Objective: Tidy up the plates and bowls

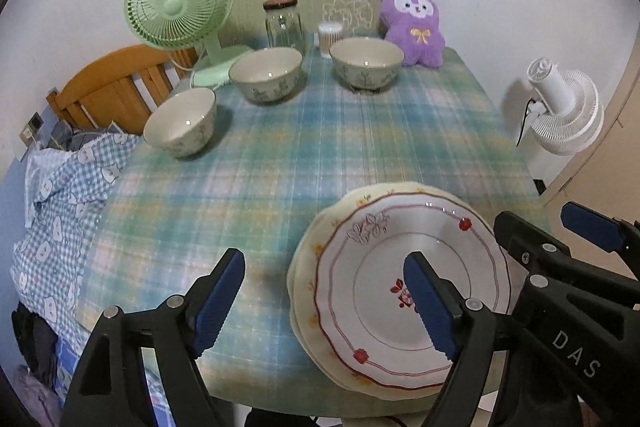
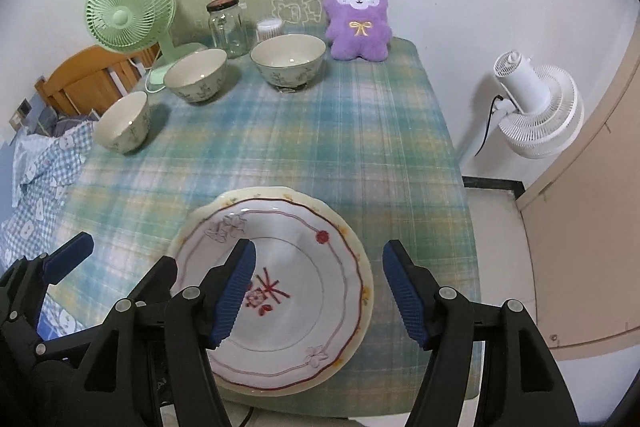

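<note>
Only legible text: white letters "DAS" on the black body of the right hand-held gripper, seen from the left wrist view.

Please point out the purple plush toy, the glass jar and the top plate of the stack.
purple plush toy (image 2: 357, 27), right wrist view, belly.
glass jar (image 2: 227, 27), right wrist view, glass body.
top plate (image 1: 384, 263), left wrist view, inner well.

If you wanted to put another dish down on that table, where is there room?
The widest bare tablecloth lies mid-table, between the three bowls and the stacked plates. The far edge is crowded: green fan, jar, purple plush.
</note>
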`<action>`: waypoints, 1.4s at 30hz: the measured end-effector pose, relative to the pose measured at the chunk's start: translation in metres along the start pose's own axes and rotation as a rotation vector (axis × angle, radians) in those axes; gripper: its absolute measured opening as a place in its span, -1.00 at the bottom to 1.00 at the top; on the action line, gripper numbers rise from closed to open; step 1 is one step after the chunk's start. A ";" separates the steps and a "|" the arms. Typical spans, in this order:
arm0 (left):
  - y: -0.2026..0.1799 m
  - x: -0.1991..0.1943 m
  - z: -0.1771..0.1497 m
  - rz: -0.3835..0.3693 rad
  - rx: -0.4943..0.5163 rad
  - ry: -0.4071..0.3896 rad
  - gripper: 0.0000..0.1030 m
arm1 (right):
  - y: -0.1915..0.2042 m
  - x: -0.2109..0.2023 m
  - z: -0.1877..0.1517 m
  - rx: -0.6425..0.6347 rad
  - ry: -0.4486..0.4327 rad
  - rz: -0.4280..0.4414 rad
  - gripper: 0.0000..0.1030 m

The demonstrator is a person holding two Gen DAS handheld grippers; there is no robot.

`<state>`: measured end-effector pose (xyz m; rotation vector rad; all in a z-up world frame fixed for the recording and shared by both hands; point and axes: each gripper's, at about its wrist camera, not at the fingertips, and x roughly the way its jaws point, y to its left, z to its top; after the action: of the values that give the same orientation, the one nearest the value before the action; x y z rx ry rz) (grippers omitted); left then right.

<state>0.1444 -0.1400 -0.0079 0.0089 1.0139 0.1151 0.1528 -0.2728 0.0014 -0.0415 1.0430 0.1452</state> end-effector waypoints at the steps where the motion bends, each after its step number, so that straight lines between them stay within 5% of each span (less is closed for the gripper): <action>1: 0.004 -0.003 0.001 -0.005 0.000 -0.009 0.61 | 0.004 -0.003 0.002 0.003 0.003 0.016 0.35; 19: 0.120 -0.006 0.057 -0.060 0.060 -0.072 0.61 | 0.119 -0.017 0.058 0.097 -0.074 -0.037 0.35; 42: 0.245 0.111 0.131 -0.029 0.076 -0.047 0.31 | 0.252 0.098 0.148 0.122 -0.058 -0.044 0.33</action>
<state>0.2905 0.1208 -0.0175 0.0657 0.9710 0.0493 0.2933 0.0016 0.0001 0.0505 0.9907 0.0426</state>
